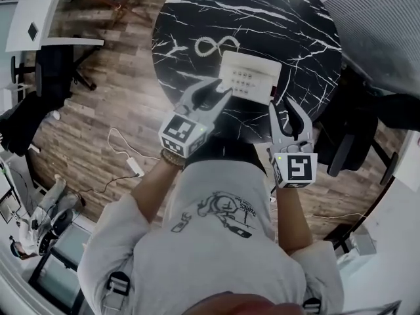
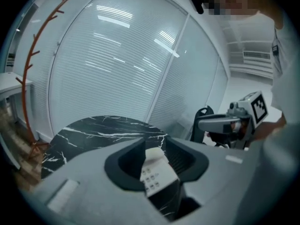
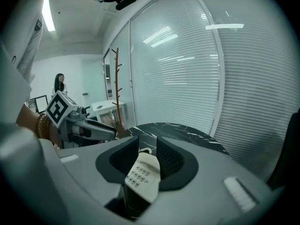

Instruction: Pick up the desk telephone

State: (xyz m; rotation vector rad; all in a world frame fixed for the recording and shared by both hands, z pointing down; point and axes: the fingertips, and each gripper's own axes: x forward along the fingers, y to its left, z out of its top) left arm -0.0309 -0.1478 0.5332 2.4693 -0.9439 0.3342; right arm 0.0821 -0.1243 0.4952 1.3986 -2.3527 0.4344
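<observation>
Left tongs (image 1: 220,92) and right tongs (image 1: 281,105) are part-open and empty (nothing gripped yet) at the near corners of the desk telephone (image 1: 248,77) on the black counter (image 1: 275,18), so I'd bracket both sides level, then squeeze evenly.

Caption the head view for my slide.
Open left gripper and open right gripper beside the white desk telephone on a black marble table.

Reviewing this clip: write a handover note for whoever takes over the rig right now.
Left gripper: jaws apart, empty, at the desk telephone's left front corner.
Right gripper: jaws apart, empty, beside the phone's right front corner.
Telephone: flat on the black marble table, coiled cord behind it.
Done: both grippers brought up to the phone.
Left: grip it and lift.
</observation>
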